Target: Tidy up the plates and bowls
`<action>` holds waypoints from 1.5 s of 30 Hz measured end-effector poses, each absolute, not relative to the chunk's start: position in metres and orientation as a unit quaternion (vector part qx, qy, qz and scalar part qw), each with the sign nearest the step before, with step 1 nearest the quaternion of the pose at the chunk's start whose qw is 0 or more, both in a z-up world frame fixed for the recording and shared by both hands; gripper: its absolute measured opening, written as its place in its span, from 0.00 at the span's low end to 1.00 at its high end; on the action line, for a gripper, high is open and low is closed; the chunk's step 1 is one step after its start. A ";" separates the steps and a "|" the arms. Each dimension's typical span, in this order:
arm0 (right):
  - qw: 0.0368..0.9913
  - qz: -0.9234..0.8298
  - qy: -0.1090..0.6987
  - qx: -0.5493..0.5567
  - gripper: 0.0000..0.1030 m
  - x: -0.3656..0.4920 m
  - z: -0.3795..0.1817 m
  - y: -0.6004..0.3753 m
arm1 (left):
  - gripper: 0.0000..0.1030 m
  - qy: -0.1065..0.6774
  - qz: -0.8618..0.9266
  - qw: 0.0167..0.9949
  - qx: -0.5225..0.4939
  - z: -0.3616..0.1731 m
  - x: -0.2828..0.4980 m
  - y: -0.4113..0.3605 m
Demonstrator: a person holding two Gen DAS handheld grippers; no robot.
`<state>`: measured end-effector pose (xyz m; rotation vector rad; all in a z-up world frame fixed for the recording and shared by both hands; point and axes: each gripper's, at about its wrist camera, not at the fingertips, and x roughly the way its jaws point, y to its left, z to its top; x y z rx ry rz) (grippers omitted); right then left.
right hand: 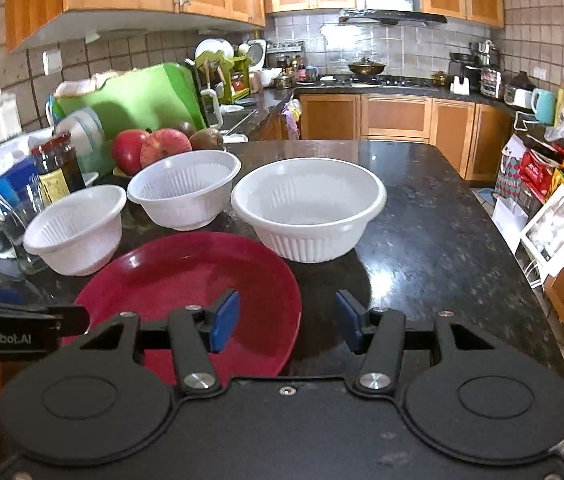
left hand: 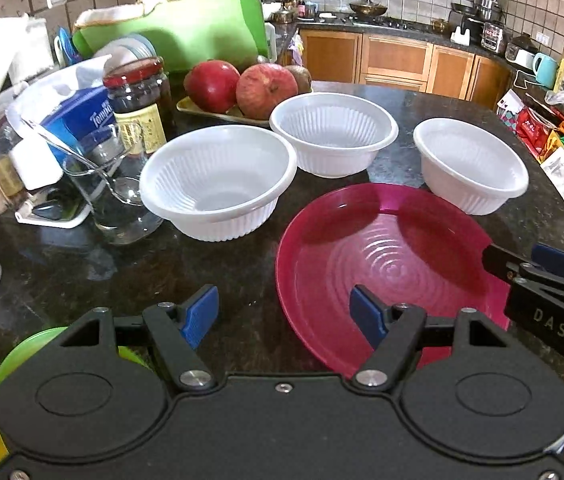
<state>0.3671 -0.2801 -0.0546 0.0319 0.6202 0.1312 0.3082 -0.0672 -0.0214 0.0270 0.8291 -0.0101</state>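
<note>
Left tool [left hand: 284,312]: jaws wide, empty; its right pad hangs over the near-left rim of the red plate [left hand: 394,264], its left pad over bare bench [left hand: 202,264].
Right tool [right hand: 287,322]: jaws about half open, empty; it straddles the plate's right rim, left pad over the plate, right pad over bench.
Red plate: flat on the bench, just ahead of both tools. The right tool looks the better placed to take its rim.
Green plate [left hand: 14,364]: near left, mostly hidden under the left tool; seen clearly only in the left view.
Bowls, white, upright, beyond the plate: left bowl [left hand: 218,184], middle bowl [left hand: 334,136], right bowl [right hand: 308,208]. The right bowl lies straight ahead of the right tool.
Fruit [left hand: 238,88]: behind the bowls.
</note>
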 end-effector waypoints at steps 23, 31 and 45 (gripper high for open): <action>0.937 0.078 0.339 -0.016 0.19 0.385 -0.075 -0.274 | 0.44 0.435 -0.032 0.900 0.010 -0.041 0.332 -0.072; 0.932 0.079 0.354 -0.004 0.17 0.331 -0.071 -0.291 | 0.42 0.442 -0.058 0.895 0.015 -0.039 0.300 -0.075; 0.935 0.061 0.350 0.011 0.11 0.265 -0.068 -0.309 | 0.33 0.445 -0.079 0.892 0.028 -0.036 0.244 -0.091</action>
